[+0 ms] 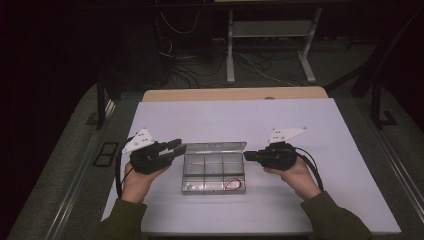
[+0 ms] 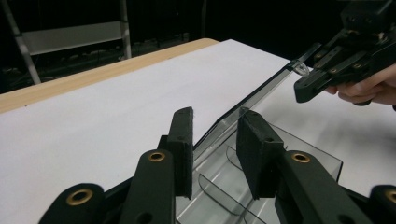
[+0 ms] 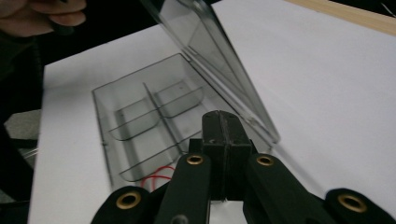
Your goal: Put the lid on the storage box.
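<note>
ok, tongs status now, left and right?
Left tongs: open, astride the lid of the clear box at its edge, pads not visibly pressing.
Right tongs: shut, nothing between them, beside the lid's other end.

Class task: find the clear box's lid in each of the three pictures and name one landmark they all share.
High view: lid at centre, behind the box.
Left gripper view: lid runs from centre up to the right.
Right gripper view: lid slants from top centre to right of centre.
Shared landmark: the compartment dividers.
</note>
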A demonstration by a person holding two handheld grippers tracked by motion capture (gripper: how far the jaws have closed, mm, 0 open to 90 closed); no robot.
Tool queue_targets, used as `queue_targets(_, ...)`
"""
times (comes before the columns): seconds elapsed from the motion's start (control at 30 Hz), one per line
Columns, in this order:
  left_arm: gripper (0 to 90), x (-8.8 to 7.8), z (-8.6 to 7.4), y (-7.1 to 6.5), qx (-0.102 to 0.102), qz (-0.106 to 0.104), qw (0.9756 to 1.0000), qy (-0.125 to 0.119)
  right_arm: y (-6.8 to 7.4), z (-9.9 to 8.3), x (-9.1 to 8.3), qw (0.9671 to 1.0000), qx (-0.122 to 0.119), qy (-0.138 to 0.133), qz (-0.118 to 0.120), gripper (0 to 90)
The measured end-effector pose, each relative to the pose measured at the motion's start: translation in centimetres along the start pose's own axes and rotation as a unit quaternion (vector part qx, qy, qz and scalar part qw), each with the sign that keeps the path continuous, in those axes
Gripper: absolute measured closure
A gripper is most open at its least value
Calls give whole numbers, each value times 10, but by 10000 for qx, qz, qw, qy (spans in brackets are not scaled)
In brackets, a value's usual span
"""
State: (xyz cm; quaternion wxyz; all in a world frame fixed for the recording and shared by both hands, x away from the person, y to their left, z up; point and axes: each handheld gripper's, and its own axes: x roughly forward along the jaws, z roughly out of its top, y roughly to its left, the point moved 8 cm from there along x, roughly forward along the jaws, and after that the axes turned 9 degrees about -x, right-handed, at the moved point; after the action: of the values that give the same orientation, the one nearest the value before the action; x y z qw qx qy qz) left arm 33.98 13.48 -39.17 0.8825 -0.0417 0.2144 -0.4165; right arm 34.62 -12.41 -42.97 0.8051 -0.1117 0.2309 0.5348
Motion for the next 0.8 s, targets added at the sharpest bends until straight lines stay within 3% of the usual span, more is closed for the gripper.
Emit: queue_targets(0.8, 572, -16, -29, -11, -21, -58, 9998, 172, 20, 4, -10, 9997, -102, -152, 179, 892)
